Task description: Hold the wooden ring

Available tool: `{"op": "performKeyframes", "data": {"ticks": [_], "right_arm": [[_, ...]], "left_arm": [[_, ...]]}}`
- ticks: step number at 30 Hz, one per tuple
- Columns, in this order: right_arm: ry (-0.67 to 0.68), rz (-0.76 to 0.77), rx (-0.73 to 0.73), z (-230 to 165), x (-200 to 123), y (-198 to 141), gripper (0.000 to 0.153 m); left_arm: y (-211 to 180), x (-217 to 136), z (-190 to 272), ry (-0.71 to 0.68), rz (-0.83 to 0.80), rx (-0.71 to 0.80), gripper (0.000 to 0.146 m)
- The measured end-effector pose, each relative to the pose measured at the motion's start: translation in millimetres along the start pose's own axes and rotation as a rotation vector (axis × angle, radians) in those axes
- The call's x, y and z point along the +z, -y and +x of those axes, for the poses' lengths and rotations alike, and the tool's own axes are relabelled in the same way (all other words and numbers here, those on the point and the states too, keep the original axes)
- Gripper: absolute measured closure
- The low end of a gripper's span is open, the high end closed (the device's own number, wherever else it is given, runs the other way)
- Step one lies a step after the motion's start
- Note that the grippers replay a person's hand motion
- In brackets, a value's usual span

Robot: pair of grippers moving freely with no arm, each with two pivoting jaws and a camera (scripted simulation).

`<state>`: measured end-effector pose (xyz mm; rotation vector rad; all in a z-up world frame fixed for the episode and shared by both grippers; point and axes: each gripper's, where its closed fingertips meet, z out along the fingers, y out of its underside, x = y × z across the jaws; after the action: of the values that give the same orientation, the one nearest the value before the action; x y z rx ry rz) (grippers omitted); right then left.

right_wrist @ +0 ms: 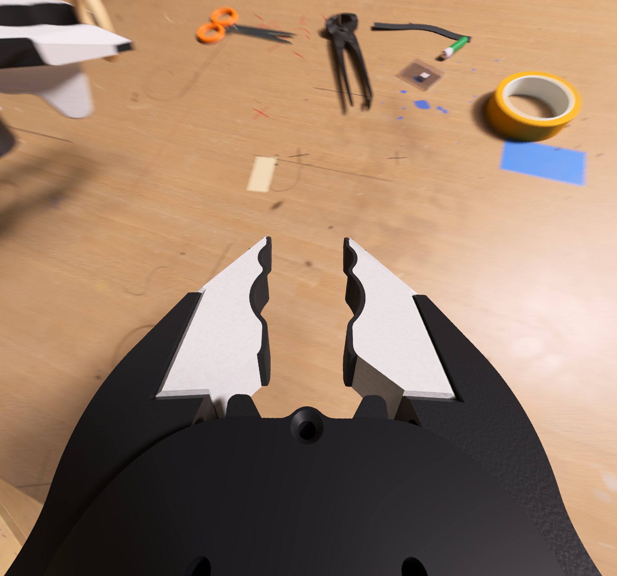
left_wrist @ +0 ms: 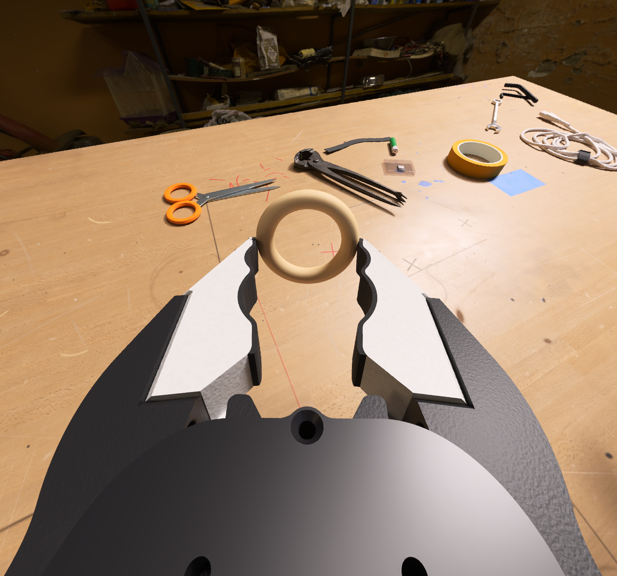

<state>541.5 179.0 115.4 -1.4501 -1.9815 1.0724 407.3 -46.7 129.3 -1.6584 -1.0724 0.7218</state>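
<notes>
My left claw [left_wrist: 307, 243] grips the ring [left_wrist: 307, 236] at frame centre, standing upright between its tips, while my right claw [right_wrist: 307, 239] hangs released, empty, lower centre.

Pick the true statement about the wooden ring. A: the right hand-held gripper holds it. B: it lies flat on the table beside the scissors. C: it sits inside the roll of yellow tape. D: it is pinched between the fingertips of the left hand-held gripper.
D: the wooden ring sits clamped between the fingertips of the left hand-held gripper, above the table.
</notes>
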Motion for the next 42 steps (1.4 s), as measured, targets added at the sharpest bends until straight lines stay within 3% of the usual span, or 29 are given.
{"op": "performKeyframes", "data": {"ticks": [4,9,14,33,42], "right_arm": [[0.007,0.117,0.071,-42,-4,-33,0.110],[0.077,0.178,0.120,-77,-1,-59,0.110],[0.071,0.167,0.065,-78,3,-61,0.112],[0.113,0.159,0.096,-75,4,-67,0.114],[0.118,0.144,0.106,-72,7,-72,0.114]], "left_arm": [[3,-2,1,-0.001,0.018,0.005,0.087],[-1,-34,1,-0.001,0.084,0.008,0.087],[4,-39,7,0.011,0.094,0.033,0.087],[26,17,-2,0.072,0.062,0.027,0.087],[31,24,-3,0.091,0.091,0.046,0.087]]}}
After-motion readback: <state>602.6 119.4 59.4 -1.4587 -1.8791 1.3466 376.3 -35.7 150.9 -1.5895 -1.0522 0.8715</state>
